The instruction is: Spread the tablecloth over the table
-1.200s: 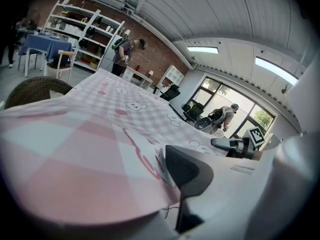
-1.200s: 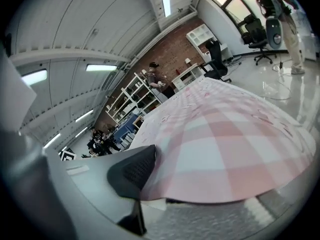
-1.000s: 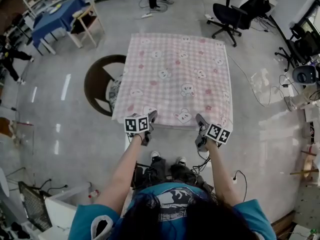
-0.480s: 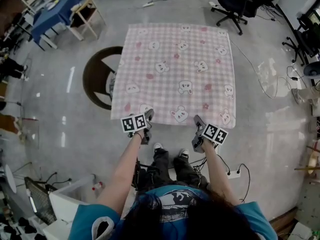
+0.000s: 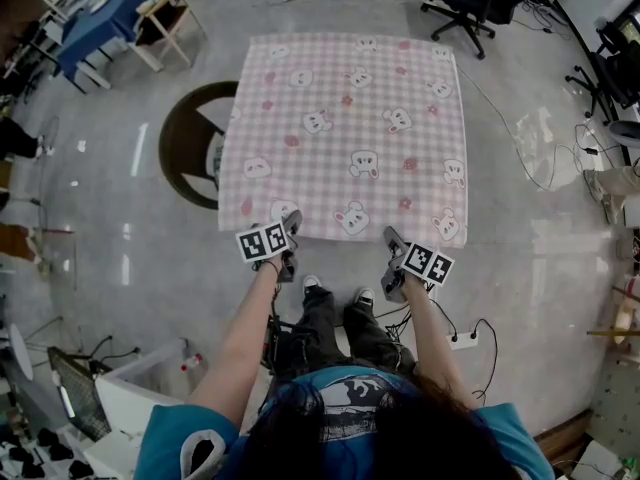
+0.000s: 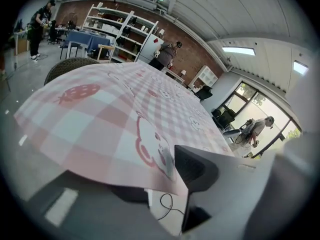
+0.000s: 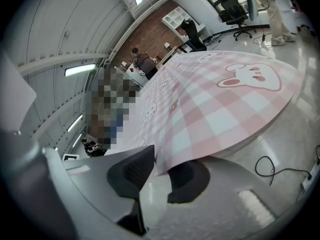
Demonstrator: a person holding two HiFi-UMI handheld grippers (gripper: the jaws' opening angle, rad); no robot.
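Note:
A pink checked tablecloth (image 5: 350,118) printed with bears and bunnies lies spread flat over the table and hides its top. My left gripper (image 5: 291,226) is at the near edge's left part. In the left gripper view its jaws (image 6: 160,179) are opening, with the cloth's (image 6: 115,114) hem between them and the pads apart from it. My right gripper (image 5: 392,240) is at the near edge's right part. In the right gripper view it (image 7: 162,169) is shut on the cloth's (image 7: 220,109) hem, which stretches away from the pads.
A dark round wicker piece (image 5: 195,158) stands by the table's left side. A black office chair (image 5: 465,3) is beyond the far right corner, and a blue-covered table (image 5: 100,33) sits at the far left. A power strip (image 5: 462,340) and cables lie by the person's feet (image 5: 335,293).
Both grippers have sunk a little with the cloth's near edge. The cloth now lies flatter and squarer over the table.

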